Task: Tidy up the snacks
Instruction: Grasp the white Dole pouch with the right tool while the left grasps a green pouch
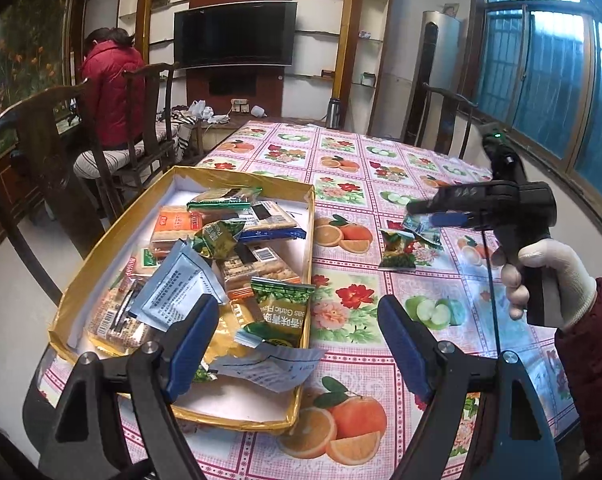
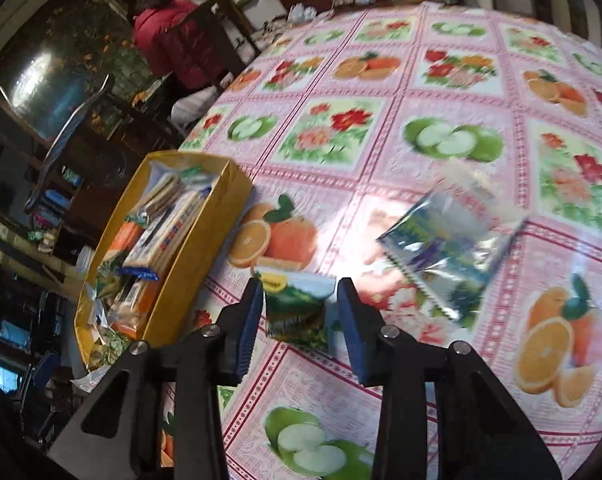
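Green packet (image 1: 281, 310): "Garlic Flav…" | yellow box (image 1: 81, 276) | right gripper (image 2: 301, 312): green packet between fingers

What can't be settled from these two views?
- Right gripper: whether its pads press the green packet; blur in the right wrist view.
- Silver-blue packet: print unreadable, motion blur.
- Yellow box: lower snacks buried under the pile; near corner hidden by the left gripper.

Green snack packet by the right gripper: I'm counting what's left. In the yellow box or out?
Out: green snack packet lies on the tablecloth beside the yellow box.
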`<state>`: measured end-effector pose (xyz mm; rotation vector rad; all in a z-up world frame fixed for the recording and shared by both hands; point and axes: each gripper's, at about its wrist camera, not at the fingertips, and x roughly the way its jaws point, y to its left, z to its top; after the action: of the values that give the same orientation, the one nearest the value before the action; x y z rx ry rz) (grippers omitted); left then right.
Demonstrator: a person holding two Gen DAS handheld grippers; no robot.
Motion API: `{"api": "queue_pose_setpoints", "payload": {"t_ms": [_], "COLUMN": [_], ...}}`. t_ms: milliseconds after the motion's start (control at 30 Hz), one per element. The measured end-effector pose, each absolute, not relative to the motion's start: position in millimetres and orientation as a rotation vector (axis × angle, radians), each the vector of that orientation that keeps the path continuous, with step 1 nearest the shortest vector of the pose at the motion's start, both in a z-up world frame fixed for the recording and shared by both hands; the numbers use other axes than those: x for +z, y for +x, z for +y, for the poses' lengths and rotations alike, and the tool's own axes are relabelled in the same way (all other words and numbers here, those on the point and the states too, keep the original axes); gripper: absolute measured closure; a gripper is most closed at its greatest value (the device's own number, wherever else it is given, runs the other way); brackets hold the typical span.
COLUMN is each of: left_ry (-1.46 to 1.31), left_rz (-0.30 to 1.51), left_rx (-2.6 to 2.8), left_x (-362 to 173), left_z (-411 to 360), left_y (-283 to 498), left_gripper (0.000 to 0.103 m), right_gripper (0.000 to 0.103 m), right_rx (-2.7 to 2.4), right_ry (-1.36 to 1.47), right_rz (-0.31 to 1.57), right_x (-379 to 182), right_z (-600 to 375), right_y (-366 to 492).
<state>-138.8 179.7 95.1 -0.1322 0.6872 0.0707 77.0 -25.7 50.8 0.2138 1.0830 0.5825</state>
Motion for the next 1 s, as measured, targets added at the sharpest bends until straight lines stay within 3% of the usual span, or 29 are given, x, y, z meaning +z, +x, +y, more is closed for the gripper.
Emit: {"api": "queue_pose_setpoints", "payload": {"t_ms": [33, 100, 467, 633, 767, 1000], "left_ry": [-0.141, -0.146, -0.105, -0.099, -0.159, -0.149], "left_rz": [0.689, 0.692, 0.695, 0.706, 0.747, 0.84], "left_rx": [0.063, 0.05, 0.023, -0.015, -0.101, -0.132], "left_x": [95, 94, 99, 101, 102, 90], "left_z": [180, 178, 166, 158, 150, 112], "left_y": [-138, -138, -139, -130, -113, -51], "left_gripper": [0.021, 0.021, 0.021, 0.021, 0.021, 0.021], "right_gripper": [0.029, 0.015, 0.015, 0.039, 0.045, 0.046], "right_rx": [0.523, 0.343, 0.013, 0.045, 0.088, 0.152], "right_ry": [0.221, 0.192, 0.126, 0.032, 0.04, 0.042], "right_rz": [1.04, 0.956, 1.097, 1.074, 1.078, 1.061], "right_x": [58, 69, 22, 23, 26, 25], "right_z": [-37, -55, -34, -30, -50, -94], "right_y": [77, 82, 141, 127, 107, 31]}}
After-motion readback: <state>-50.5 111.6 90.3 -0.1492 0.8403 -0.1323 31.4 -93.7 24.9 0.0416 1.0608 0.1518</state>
